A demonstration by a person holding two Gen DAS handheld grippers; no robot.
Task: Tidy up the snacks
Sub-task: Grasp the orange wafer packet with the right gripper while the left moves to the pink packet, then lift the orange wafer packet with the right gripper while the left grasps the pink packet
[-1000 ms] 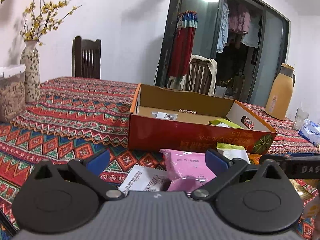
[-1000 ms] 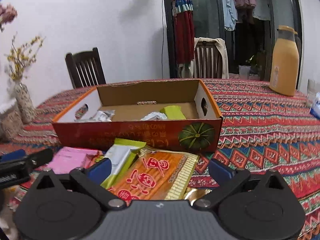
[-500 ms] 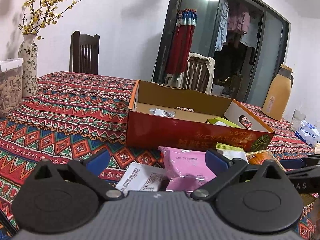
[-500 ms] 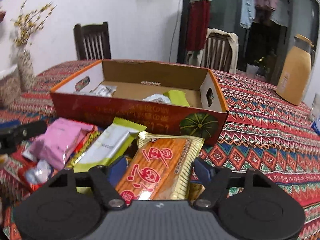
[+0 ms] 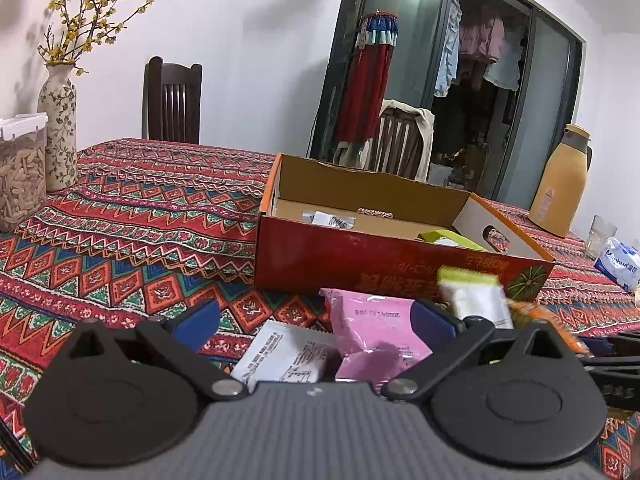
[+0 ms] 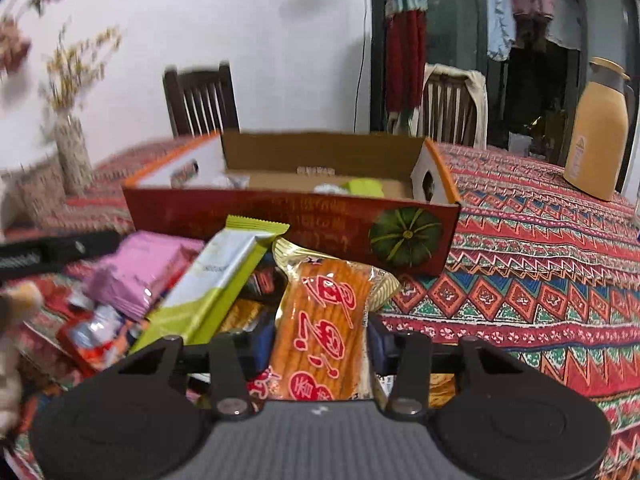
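Orange snack packet (image 6: 320, 328) lies on the tabletop heap before the box (image 6: 292, 216), between the closing right gripper (image 6: 318, 344) fingers, evidently for boxing; left gripper (image 5: 316, 320) fingers open, empty.

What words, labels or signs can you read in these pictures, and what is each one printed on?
"Manhua": tissue pack.
Warning triangle sign: flask.
Gold characters on the red box: upside down, not readable.
Red characters on the orange snack pack: too distorted to read.
Pink packet print: too small.
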